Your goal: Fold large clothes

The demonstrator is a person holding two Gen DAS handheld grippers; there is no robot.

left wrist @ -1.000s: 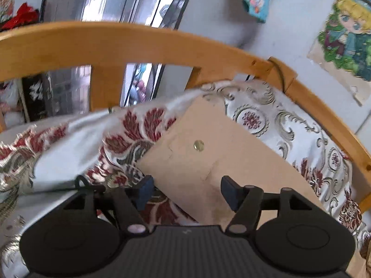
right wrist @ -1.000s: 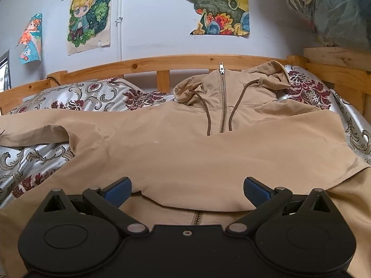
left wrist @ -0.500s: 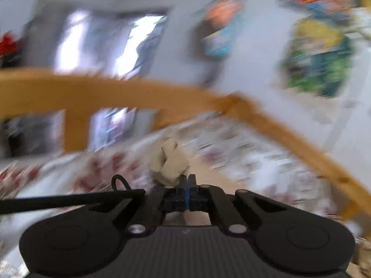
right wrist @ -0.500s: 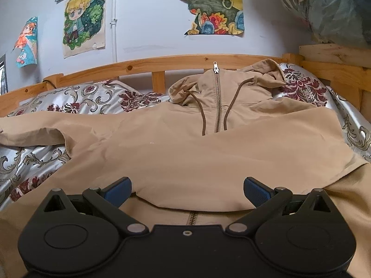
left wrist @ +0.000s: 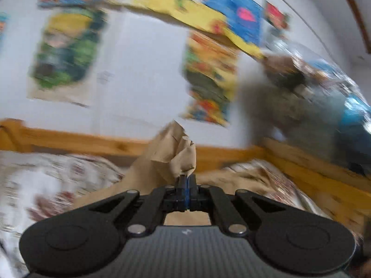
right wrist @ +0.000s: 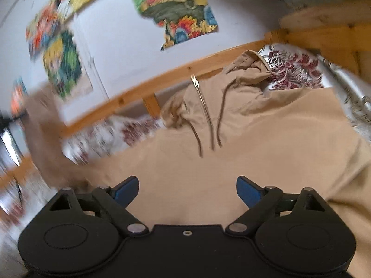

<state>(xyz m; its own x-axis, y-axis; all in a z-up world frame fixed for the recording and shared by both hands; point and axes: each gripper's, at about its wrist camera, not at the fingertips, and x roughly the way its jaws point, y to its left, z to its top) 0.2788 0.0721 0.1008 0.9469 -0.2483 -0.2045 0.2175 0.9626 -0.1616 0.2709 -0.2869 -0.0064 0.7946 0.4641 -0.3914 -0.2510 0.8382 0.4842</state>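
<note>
A: Left wrist?
B: Blurred. Left gripper pressed together, pinching a bunch of tan jacket and holding it up above the bed, before the rail and posters.

A: Right wrist?
B: Right gripper spread but closing, nothing pinched. Jacket flat on bed underneath, hood near rail, zipper showing. Sleeve raised at left, blurred.

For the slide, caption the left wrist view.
Left tool shut on a bunched tan jacket sleeve, raised before the wooden bed rail and postered wall.
</note>
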